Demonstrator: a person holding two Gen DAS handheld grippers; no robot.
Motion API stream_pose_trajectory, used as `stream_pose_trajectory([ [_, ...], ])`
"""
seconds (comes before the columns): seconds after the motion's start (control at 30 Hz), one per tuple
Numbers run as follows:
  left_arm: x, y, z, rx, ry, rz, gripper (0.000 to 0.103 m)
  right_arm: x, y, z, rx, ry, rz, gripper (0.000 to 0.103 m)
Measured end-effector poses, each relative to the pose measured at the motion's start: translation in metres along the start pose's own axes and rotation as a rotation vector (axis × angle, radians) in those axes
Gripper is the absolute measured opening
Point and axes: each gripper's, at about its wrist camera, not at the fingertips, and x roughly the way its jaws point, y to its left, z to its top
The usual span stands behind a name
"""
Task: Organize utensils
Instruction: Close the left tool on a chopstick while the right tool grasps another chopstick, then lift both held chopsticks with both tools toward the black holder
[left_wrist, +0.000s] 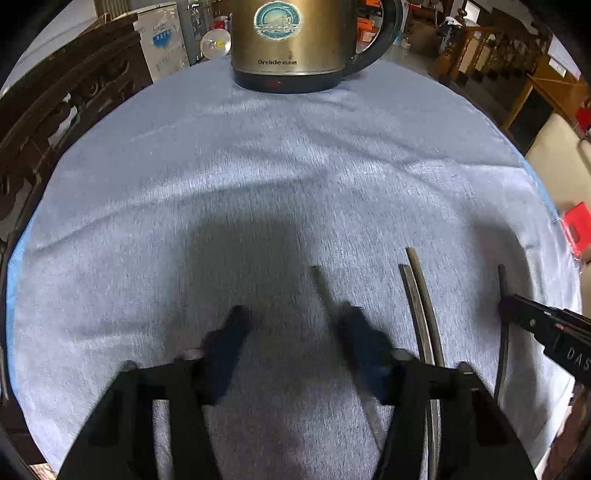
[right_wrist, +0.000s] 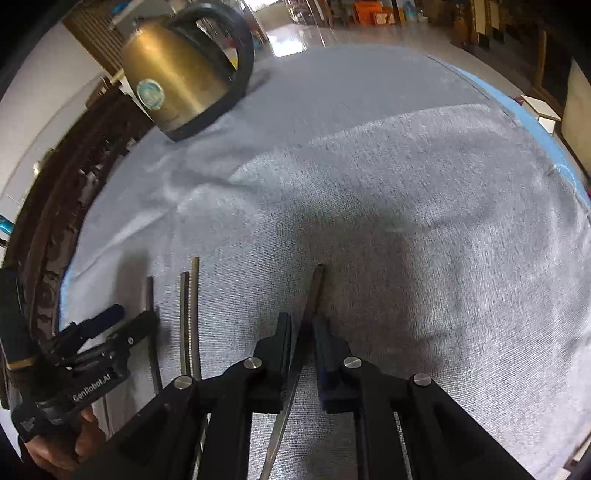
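Kettle (left_wrist: 295, 44): read "Grelide" on its lower body.
Left hand-held gripper (right_wrist: 125, 325): read "GenRobot.AI".
Right hand-held gripper (left_wrist: 517, 306): showed partial "DAS".

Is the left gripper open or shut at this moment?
Open. The left gripper has its two fingers wide apart above the grey cloth; one chopstick lies by its right finger, not clamped.

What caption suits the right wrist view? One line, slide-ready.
Right tongs straddle a thin utensil on the grey cloth, a pair of sticks to their left, kettle behind.
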Motion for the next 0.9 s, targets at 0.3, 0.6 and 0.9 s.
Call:
stream_pose_trajectory([
  [0.3, 0.001, -0.007, 0.008, 0.011, 0.021, -0.047, 0.006, 0.003, 0.014, 0.005, -0.041, 0.038, -0.075, 0.008],
  [0.6, -0.074, 0.029, -0.018, -0.042, -0.215, -0.097, 0.005, -0.060, 0.012, -0.011, -0.072, -0.223, 0.081, 0.007],
  [0.9, -0.182, 0.055, -0.058, -0.086, -0.561, -0.111, 0.005, -0.169, 0.020, -0.063, -0.111, -0.613, 0.125, 0.007],
])
